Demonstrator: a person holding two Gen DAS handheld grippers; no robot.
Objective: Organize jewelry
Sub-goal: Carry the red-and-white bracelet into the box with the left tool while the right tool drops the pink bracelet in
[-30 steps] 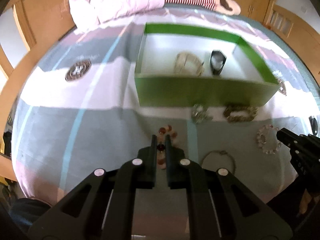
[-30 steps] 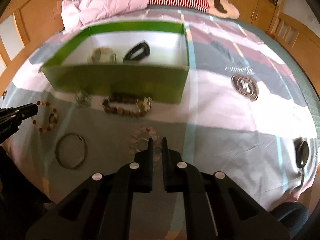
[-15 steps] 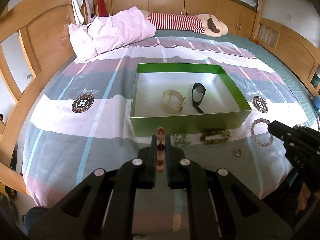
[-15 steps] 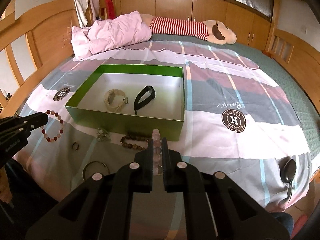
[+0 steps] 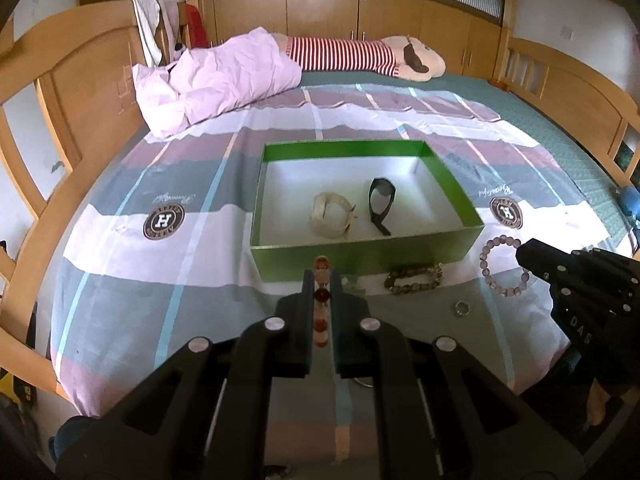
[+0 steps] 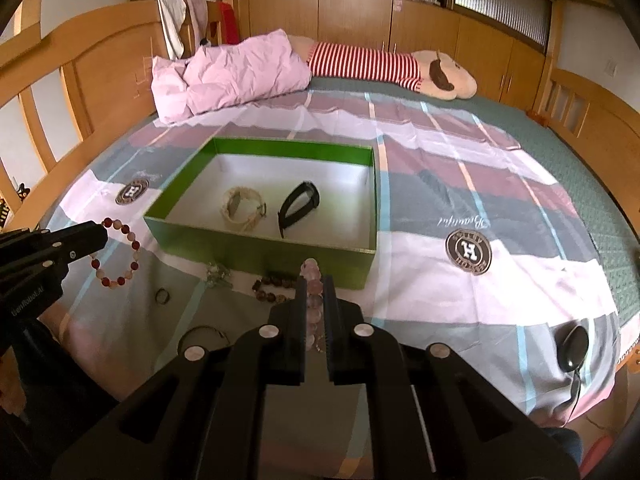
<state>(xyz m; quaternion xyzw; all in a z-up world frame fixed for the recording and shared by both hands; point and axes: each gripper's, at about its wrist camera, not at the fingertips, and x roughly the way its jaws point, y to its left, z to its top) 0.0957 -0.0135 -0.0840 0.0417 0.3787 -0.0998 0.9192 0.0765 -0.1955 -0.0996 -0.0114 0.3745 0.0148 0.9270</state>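
Note:
My left gripper (image 5: 321,280) is shut on a red and pink bead bracelet (image 5: 321,299) and holds it above the bed, in front of the green box (image 5: 360,258); the bracelet also shows in the right wrist view (image 6: 120,254). My right gripper (image 6: 316,284) is shut on a pale pink bead bracelet (image 6: 312,280), which also shows in the left wrist view (image 5: 502,266). The box (image 6: 256,250) holds a cream bracelet (image 5: 332,220) and a black band (image 5: 380,204). A brown bead bracelet (image 5: 414,279), a small ring (image 5: 461,308) and a silver piece (image 6: 218,274) lie on the bedspread before the box.
A thin bangle (image 6: 202,334) lies near the bed's front edge. A pink quilt (image 5: 216,76) and a striped plush toy (image 5: 360,54) lie at the far end. A black mouse-like object (image 6: 574,346) sits at the front right corner. Wooden bed rails surround the bed.
Both grippers have risen and pulled back from the bedspread, each lifting its bead bracelet; the box and bed now look smaller and farther.

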